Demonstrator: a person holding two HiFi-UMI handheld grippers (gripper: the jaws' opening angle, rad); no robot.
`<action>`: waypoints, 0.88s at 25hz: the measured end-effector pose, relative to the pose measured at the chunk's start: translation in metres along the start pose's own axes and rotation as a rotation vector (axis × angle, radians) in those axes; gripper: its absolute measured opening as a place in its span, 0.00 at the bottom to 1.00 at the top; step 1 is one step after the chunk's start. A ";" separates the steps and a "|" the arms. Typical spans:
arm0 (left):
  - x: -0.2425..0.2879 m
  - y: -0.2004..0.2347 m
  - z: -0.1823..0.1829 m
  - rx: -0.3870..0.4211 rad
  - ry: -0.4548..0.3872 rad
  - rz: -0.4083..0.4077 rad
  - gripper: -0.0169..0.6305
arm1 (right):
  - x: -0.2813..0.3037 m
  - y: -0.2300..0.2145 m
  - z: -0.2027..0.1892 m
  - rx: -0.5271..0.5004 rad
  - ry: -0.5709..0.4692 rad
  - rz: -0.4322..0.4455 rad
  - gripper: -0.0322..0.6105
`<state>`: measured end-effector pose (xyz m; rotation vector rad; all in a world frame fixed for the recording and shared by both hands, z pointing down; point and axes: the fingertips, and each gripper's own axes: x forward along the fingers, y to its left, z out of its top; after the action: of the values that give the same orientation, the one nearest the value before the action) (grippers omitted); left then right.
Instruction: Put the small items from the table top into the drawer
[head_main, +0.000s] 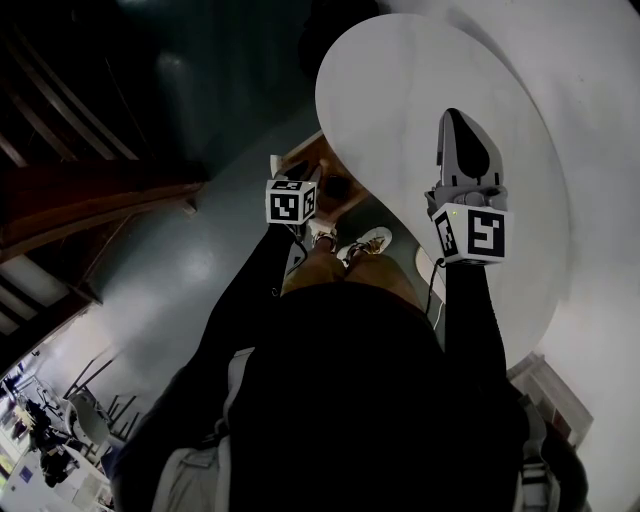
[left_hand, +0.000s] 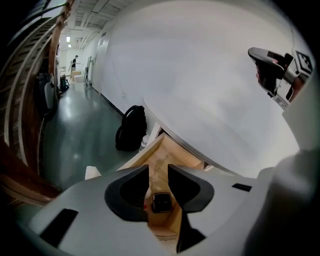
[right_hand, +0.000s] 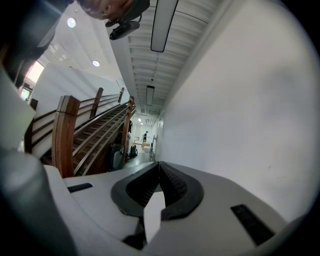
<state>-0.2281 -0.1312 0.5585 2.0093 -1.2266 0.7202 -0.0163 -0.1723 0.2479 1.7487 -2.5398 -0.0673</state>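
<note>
Begin nearest, at the left hand-held gripper (left_hand: 158, 170): tilts down over the open drawer (left_hand: 142, 156), with jaws a narrow gap apart and pads pressing on nothing. Shows through that gap a small dark square item (left_hand: 162, 202) lying on the drawer's wooden bottom, apart from both pads; reads as resting there rather than held. Cannot tell what the red speck (left_hand: 145, 204) just beside it is.

Turn next to the right hand-held gripper (right_hand: 159, 167): points level above the desk (head_main: 420, 90), with jaws closed tip to tip on nothing.

Count at least one item as stowed, then. Find no other small item on the part of the desk in view, white and bare in the head view and the left gripper view. Judge the task near its end, though cannot vouch for any stretch of desk outside the pictures.

Note the desk's rim overhanging the back of the drawer, the one thing likely to catch the left hand-held gripper on a straight lift. Spot the person's shoes (head_main: 365, 243) on the floor just beside the drawer, then a black backpack (left_hand: 131, 130) on the floor beyond it and well clear, then a wooden staircase (right_hand: 92, 132) farther off, and last a long corridor with a distant figure at its end.
</note>
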 end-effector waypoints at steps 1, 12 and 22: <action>0.000 0.002 0.000 0.002 -0.001 0.002 0.23 | 0.000 0.001 0.000 0.000 0.000 0.001 0.09; -0.018 -0.002 0.031 0.073 -0.086 -0.013 0.23 | 0.000 0.003 0.003 -0.004 -0.013 -0.013 0.09; -0.136 -0.064 0.209 0.444 -0.557 -0.007 0.23 | -0.011 -0.004 0.039 -0.027 -0.093 -0.064 0.09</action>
<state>-0.2023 -0.1978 0.3116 2.7036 -1.4556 0.4654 -0.0113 -0.1634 0.2080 1.8596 -2.5324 -0.1893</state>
